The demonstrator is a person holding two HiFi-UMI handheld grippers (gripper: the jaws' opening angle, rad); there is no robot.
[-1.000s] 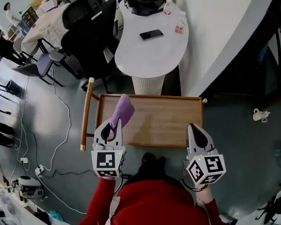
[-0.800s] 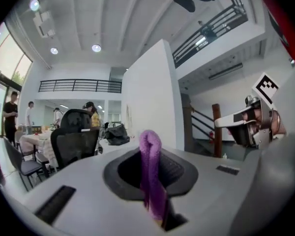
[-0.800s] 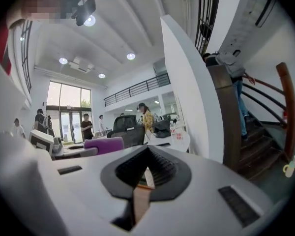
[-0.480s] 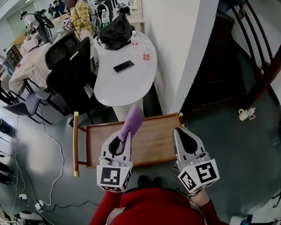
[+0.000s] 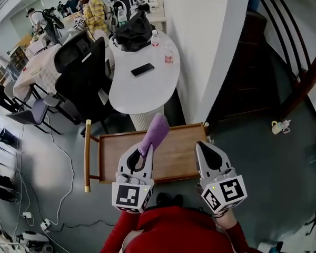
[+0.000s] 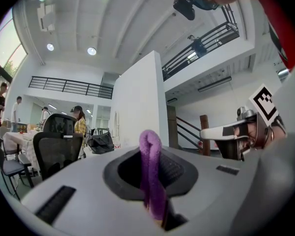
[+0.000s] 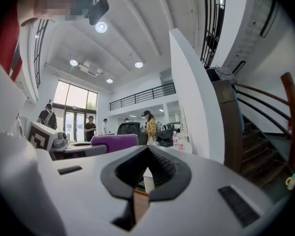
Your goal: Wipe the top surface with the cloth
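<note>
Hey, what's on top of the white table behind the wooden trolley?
A dark phone, two bottles and a black bag at the far end. The tabletop beneath the bag is covered, so anything under it can't be seen.

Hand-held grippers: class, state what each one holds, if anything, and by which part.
The left hand-held gripper grips the purple cloth by its near end; the rest sticks out ahead of the jaws. The right hand-held gripper holds nothing.

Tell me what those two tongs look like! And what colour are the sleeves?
Both the left tongs and right tongs are light grey, pointed shells with a dark teardrop hollow on top. Each carries a white cube printed with black square markers. The sleeves are red.
</note>
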